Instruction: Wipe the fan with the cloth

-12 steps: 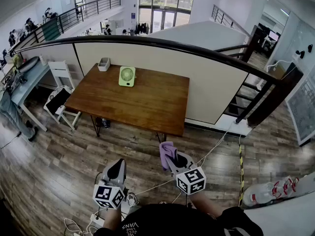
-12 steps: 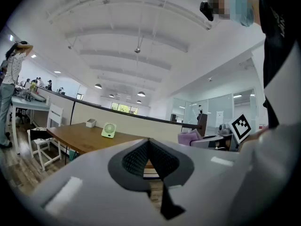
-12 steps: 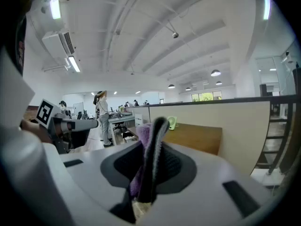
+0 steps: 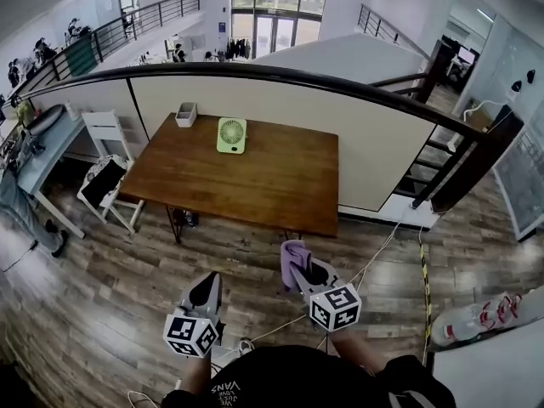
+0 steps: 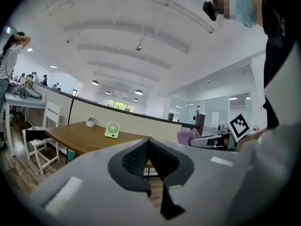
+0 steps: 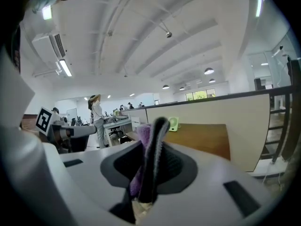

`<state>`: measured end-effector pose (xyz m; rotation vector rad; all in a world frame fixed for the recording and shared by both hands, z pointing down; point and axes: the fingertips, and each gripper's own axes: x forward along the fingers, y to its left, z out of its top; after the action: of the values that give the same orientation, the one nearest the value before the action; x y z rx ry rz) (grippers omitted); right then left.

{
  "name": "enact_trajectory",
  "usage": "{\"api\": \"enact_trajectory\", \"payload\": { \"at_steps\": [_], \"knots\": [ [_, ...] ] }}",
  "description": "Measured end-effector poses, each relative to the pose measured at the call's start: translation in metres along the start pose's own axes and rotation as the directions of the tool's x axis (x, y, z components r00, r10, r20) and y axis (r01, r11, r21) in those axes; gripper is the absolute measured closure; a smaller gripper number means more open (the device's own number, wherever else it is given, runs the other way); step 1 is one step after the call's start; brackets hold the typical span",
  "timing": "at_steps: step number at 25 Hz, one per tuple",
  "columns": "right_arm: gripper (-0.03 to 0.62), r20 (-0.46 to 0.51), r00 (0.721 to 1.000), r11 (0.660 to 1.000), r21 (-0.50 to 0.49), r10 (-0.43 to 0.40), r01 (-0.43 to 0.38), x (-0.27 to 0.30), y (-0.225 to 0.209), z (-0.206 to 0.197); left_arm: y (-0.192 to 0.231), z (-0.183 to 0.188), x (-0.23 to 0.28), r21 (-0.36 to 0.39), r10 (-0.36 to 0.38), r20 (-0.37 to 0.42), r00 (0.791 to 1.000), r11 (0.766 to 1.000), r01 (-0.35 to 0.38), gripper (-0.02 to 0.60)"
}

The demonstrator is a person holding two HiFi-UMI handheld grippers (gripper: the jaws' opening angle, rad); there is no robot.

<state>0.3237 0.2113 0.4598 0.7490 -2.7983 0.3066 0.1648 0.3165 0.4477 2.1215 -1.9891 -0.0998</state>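
A small green fan stands upright near the far edge of a brown wooden table; it shows small in the left gripper view as the fan and in the right gripper view as the fan. My right gripper is shut on a purple cloth, well short of the table, over the floor. The cloth is pinched between the jaws in the right gripper view. My left gripper is shut with nothing in it, lower left of the right one; the left gripper shows its jaws together.
A small grey box sits on the table left of the fan. A white chair stands by the table's left end. A curved partition wall with a dark rail runs behind the table. Cables lie on the wooden floor. People stand at desks far left.
The table and fan sit slightly lower and further right in the head view than before. Both grippers stay shut in much the same pose, the right still holding the cloth.
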Motion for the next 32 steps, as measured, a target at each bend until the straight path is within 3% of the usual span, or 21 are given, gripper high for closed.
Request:
{"api": "enact_trajectory", "payload": {
  "at_steps": [7, 16, 32],
  "knots": [
    [0.502, 0.015, 0.999, 0.998, 0.050, -0.043, 0.042, 0.032, 0.040, 0.000, 0.051, 0.004, -0.011, 0.016, -0.061, -0.030, 0.998, 0.998, 0.062, 0.569],
    [0.502, -0.047, 0.998, 0.997, 0.056, -0.041, 0.044, 0.075, 0.046, -0.003, 0.097, -0.001, 0.001, -0.033, -0.056, -0.045, 0.997, 0.998, 0.055, 0.569],
    [0.502, -0.035, 0.998, 0.998, 0.038, 0.043, -0.042, 0.205, -0.038, 0.045, 0.175, 0.044, 0.115, 0.000, 0.052, -0.018, 0.998, 0.999, -0.052, 0.571]
  ]
}}
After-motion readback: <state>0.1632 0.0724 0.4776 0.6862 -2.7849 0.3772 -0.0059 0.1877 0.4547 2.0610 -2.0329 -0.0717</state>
